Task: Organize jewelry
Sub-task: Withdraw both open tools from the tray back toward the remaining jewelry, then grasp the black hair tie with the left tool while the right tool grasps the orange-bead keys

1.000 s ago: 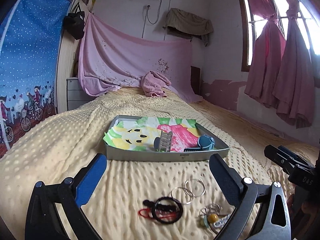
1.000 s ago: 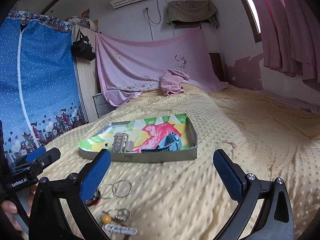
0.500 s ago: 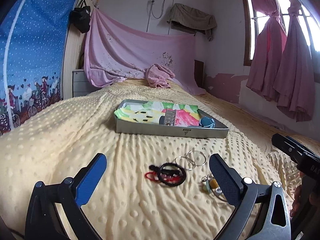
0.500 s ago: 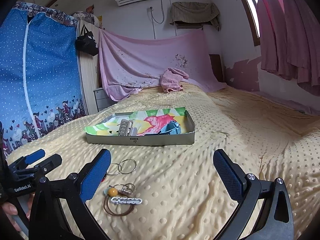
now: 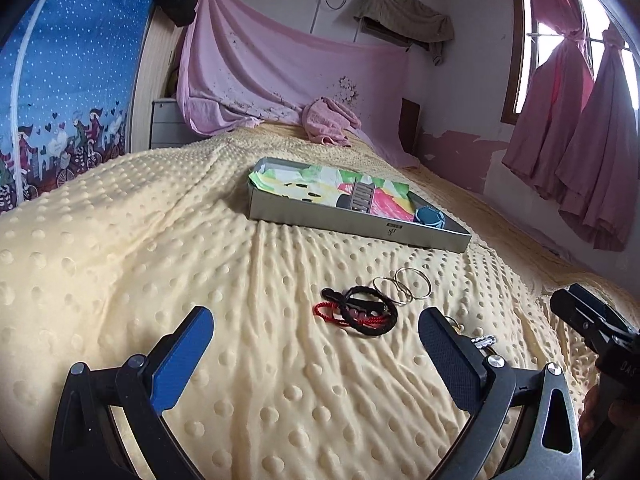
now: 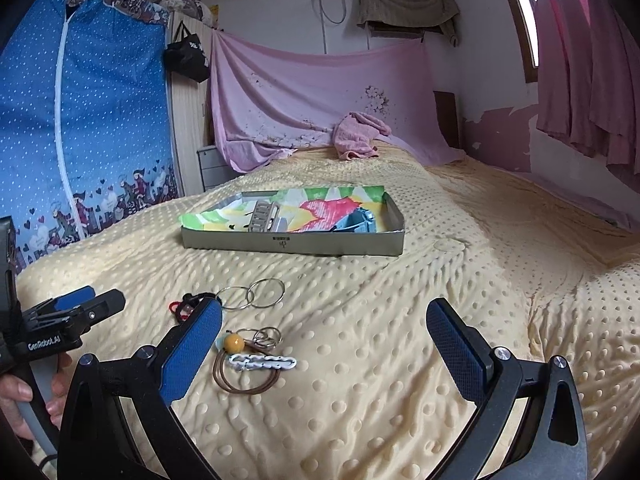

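A grey tray point(image 5: 360, 228) point(image 6: 292, 242) with colourful paper lining lies on the yellow bed and holds a grey clip and a blue piece. In front of it lie two linked silver hoops point(image 5: 402, 286) point(image 6: 252, 294), a black and red cord bracelet point(image 5: 362, 312) point(image 6: 184, 306), and a small pile with an orange bead, a white chain and a brown band point(image 6: 250, 356). My left gripper point(image 5: 316, 340) is open and empty, just short of the black bracelet. My right gripper point(image 6: 324, 338) is open and empty, with the bead pile by its left finger.
The dotted yellow blanket point(image 5: 160, 248) covers the whole bed. A pink towel point(image 5: 328, 120) lies at the far end under a pink sheet on the wall. A blue wardrobe cover point(image 6: 80, 140) stands at the left, pink curtains point(image 5: 580, 140) at the right.
Both grippers have lowered and tilted toward the bed, and the jewelry sits farther up the views. Both stay open and empty. Nothing on the bed has moved.
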Available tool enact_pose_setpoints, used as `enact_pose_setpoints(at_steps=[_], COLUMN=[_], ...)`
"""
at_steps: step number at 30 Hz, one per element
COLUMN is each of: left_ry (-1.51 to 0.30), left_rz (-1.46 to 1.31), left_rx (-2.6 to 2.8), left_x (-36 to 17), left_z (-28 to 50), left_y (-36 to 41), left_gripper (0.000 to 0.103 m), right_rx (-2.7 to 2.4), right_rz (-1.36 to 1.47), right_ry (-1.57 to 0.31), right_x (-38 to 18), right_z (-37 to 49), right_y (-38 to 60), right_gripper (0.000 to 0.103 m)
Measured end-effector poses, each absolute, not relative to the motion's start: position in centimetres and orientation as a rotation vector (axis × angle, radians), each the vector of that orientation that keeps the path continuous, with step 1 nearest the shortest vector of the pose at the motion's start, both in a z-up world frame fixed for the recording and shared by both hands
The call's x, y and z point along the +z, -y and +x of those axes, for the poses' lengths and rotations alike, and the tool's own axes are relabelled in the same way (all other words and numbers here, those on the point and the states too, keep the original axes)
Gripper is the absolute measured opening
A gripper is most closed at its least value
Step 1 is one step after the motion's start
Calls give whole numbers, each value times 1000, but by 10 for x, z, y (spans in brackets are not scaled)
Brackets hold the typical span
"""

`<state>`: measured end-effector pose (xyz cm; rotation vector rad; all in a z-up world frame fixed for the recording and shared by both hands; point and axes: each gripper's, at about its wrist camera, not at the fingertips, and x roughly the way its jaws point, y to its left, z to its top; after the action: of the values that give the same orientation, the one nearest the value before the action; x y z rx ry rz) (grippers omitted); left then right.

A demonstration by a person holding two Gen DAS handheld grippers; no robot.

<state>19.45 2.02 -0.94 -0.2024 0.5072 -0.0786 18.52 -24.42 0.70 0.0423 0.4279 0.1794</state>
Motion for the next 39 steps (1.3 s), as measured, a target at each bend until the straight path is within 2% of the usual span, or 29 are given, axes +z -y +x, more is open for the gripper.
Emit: enact_pose_setpoints(at_steps=[6, 9, 11, 13, 15, 17, 19, 23, 25, 29, 39], left_ry=[-545, -545, -553, -565, -581, -600, -630, -702, -722, -735, -797], left_rz=[-223, -224, -217, -209, -204, -205, -216, -251, -280, -335, -422], left_rx=[-121, -138, -160, -185, -209, -234, -255, -278, -287, -315, -321], left_x=[-16, -16, -17, -17, -17, -18, -21, -30, -34, -37, -49], left_z=[202, 203, 205, 207, 211, 216, 222, 237, 242, 250, 271], left_y=[-21, -19, -17, -13, -10, -8, -6, -7, -10, -14, -16], left_gripper=[103, 99, 91, 82, 73, 59, 50, 36, 34, 30, 28], right_rx=[219, 237, 252, 266, 288, 309, 328, 356, 376, 414, 475], right_rz=[14, 19, 20, 19, 16, 7, -5, -19, -15, -13, -1], right_ry=[-446, -451, -466, -486, -507, -527, -554, -608, -627, -655, -724], right_x=[2, 1, 0, -2, -4, -7, -11, -19, -22, -27, -39], right_z=[182, 182, 183, 187, 191, 195, 201, 215, 221, 229, 245], right_y=[235, 236, 235, 233, 230, 226, 221, 209, 205, 196, 184], right_gripper=[100, 99, 92, 77, 72, 63, 53, 41, 36, 36, 36])
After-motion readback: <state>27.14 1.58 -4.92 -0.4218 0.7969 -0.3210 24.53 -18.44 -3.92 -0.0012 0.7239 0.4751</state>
